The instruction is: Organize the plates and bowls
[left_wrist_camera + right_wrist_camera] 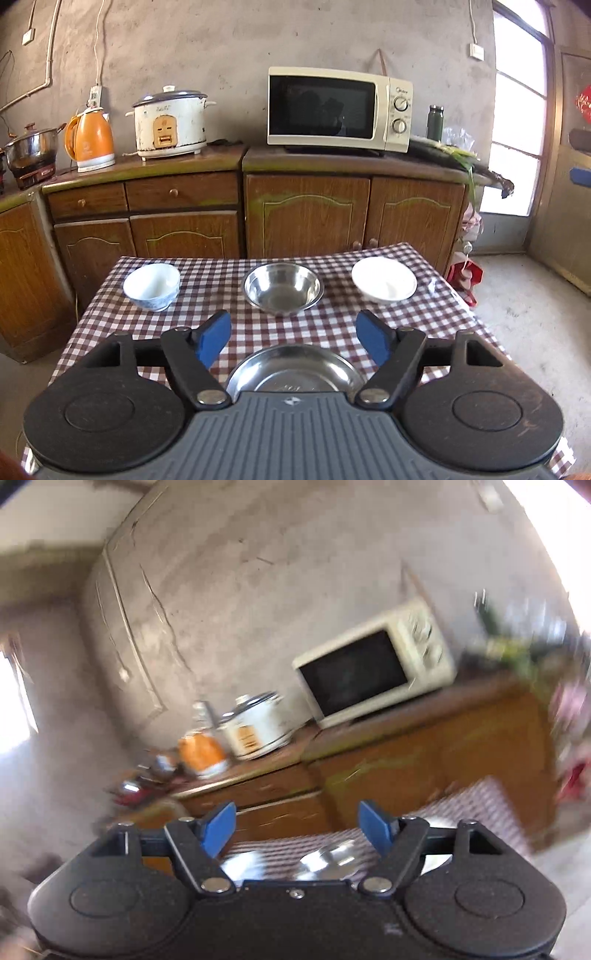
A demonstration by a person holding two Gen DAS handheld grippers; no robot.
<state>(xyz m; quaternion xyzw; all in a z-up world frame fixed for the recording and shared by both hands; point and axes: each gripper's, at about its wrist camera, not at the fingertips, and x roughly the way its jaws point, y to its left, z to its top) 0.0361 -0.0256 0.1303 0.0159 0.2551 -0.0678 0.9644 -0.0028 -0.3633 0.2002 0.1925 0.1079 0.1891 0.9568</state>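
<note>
On the checked tablecloth (229, 325) four dishes sat apart from one another, all of them empty. Nearest the camera lay a steel plate (295, 373), its near edge hidden under the left gripper (293, 341). Beyond it, across the far half of the table, ran a row of three: a steel bowl (282, 290) in the middle, a shallow white bowl (384, 282) to its right, and a smaller, deeper white bowl with a blue pattern (151, 286) to its left. Each stood upright, and nothing was stacked.

The left gripper hung above the table with its blue pads (214, 338) spread wide and nothing between them; the steel plate showed through the gap, well below. The right gripper (297, 827) was likewise spread with nothing held. Its view was tilted and badly blurred, so only a strip of tablecloth (484, 805) and smears of shiny dishes (332, 860) could be made out low in that picture.

Behind the table stood wooden cabinets (306, 218) carrying a microwave (338, 109), a rice cooker (170, 123) and an orange kettle (90, 142).
</note>
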